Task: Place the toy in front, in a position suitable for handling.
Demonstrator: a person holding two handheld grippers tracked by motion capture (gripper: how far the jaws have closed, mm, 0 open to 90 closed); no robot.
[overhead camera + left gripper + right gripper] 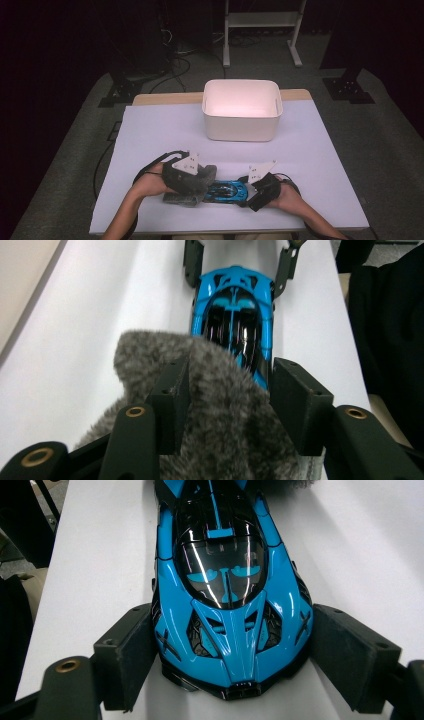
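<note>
The blue toy car (231, 600) sits on the white surface (150, 140) – the right tool (232, 655) squeezes its nose. The left tool (227, 390), half open, loosely straddles the grey fuzzy cloth (220, 430) – it could slip off the car.

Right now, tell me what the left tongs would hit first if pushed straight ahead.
Probably the blue toy car: it lies straight ahead of the left tongs, its tail under the grey furry cloth bunched between the jaws. The right tongs flank its far end.
</note>
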